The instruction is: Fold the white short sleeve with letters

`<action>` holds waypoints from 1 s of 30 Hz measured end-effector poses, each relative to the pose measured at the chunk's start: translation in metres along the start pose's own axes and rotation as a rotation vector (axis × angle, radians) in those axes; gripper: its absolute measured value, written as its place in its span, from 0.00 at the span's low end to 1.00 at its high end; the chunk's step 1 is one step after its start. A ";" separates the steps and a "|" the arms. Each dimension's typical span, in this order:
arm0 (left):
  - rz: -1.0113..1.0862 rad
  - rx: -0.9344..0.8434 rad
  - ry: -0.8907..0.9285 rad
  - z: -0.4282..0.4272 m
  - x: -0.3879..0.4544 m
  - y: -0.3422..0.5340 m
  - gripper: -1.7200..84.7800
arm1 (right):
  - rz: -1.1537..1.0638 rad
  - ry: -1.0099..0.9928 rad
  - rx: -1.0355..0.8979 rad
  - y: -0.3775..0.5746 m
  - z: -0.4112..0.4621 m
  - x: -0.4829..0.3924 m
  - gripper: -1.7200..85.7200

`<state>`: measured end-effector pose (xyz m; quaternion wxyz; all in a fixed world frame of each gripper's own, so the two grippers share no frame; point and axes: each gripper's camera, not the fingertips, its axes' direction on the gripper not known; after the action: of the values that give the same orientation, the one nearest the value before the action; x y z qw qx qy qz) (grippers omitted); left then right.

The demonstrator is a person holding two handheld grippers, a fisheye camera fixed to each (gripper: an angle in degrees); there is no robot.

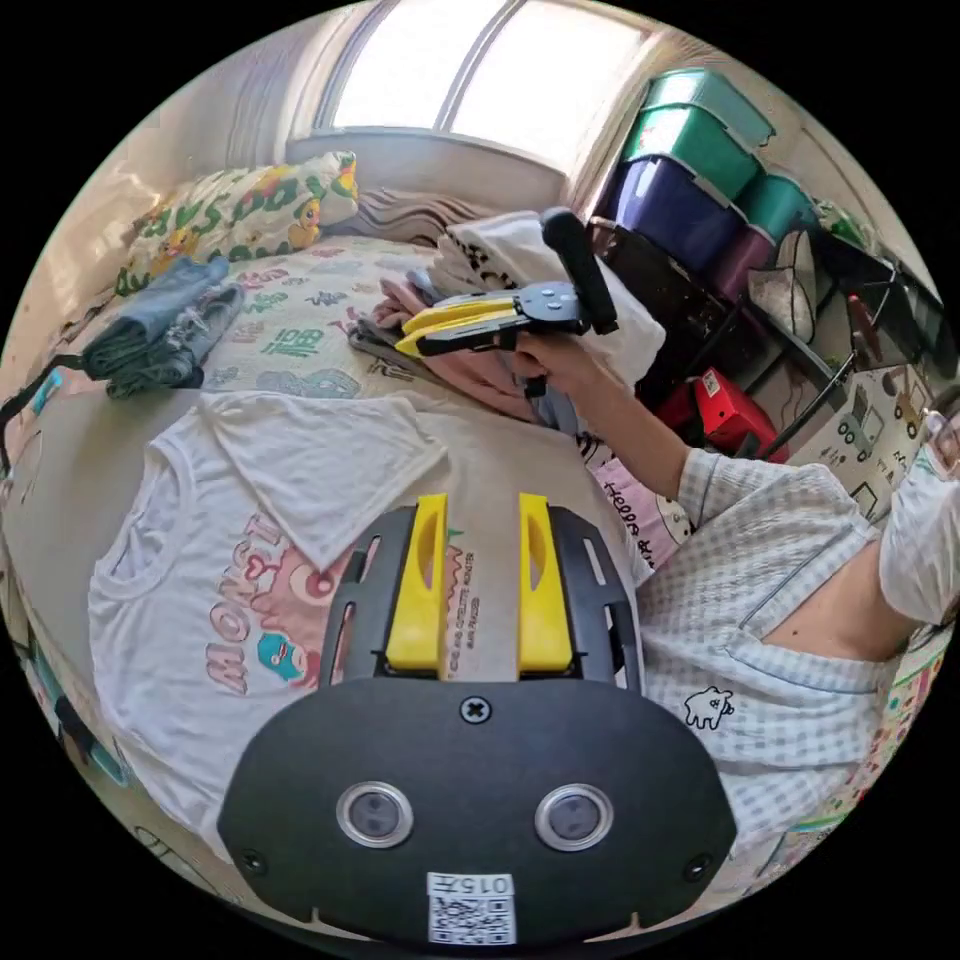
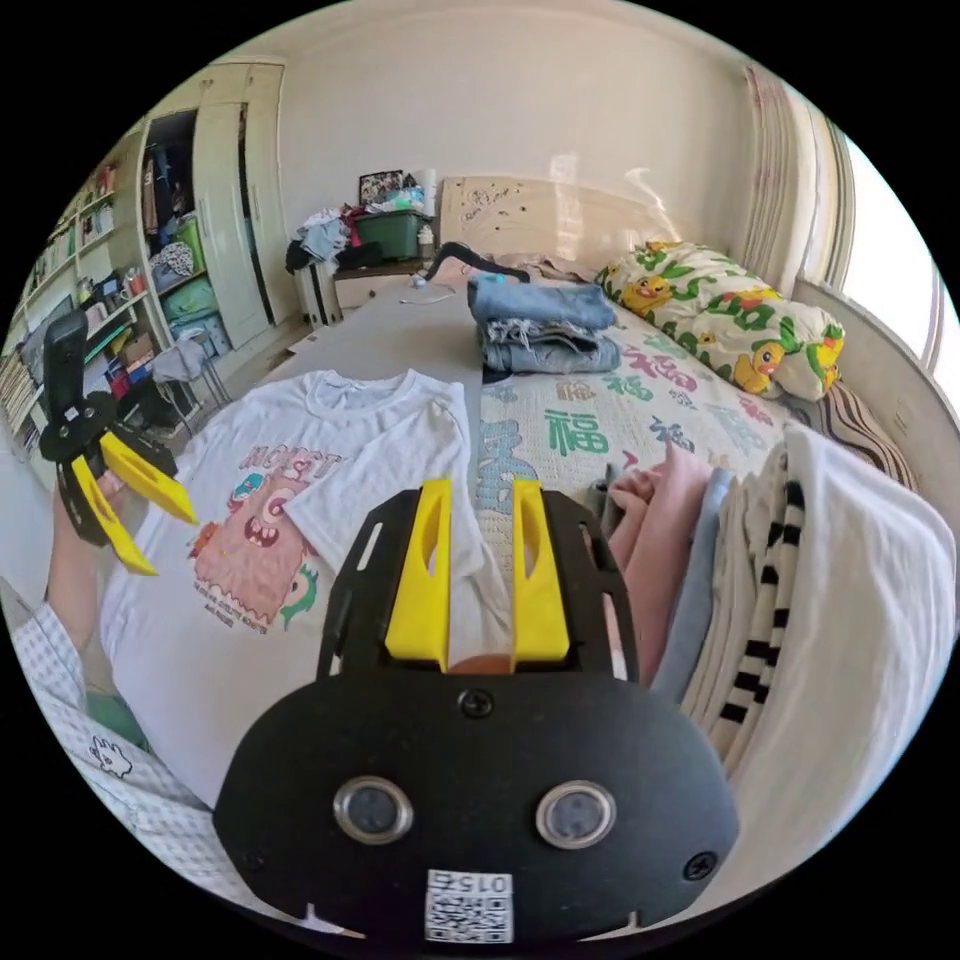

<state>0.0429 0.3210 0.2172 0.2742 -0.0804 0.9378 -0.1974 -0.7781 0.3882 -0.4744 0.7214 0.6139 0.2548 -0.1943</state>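
Observation:
The white short-sleeve shirt point(image 1: 200, 560) with pink letters and a monster print lies face up on the bed; its sleeve point(image 1: 330, 460) nearest the pile of clothes is folded in over the chest. My left gripper point(image 1: 483, 505) hovers open above the print, nothing between its jaws. A hand holds my right gripper point(image 1: 408, 335) higher, over the clothes pile. In the right gripper view the shirt point(image 2: 250, 500) lies at the left, my right gripper point(image 2: 480, 495) stands open above its edge, and the left gripper point(image 2: 170, 545) hangs open over the hem side.
Folded jeans point(image 1: 160, 330) point(image 2: 545, 325) lie past the shirt's collar. A duck-print quilt point(image 1: 240, 210) point(image 2: 740, 320) rests by the window. A stack of clothes point(image 1: 480, 270) point(image 2: 800, 600) sits beside the shirt. Storage bins point(image 1: 690, 170) stand off the bed. A person's checked top point(image 1: 760, 620) is close.

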 end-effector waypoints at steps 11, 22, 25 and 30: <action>-0.881 0.530 -0.564 -0.171 -0.067 0.309 0.16 | -0.466 -0.520 -0.066 -0.066 0.134 -0.222 0.12; -0.872 0.419 -0.461 -0.121 -0.073 0.371 0.14 | -0.811 -0.431 -0.349 -0.083 0.365 -0.487 0.16; -0.875 0.379 -0.478 -0.115 -0.074 0.370 0.12 | -0.895 -0.344 -0.464 -0.071 0.429 -0.540 0.17; -0.889 0.403 -0.491 -0.113 -0.067 0.380 0.08 | -1.081 -0.168 -0.642 -0.026 0.521 -0.604 0.21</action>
<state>0.0214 0.7208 0.1794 0.3853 -0.4587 0.6654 -0.4454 -1.2061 -0.1487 -0.0677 0.6872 0.1340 0.5168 -0.4927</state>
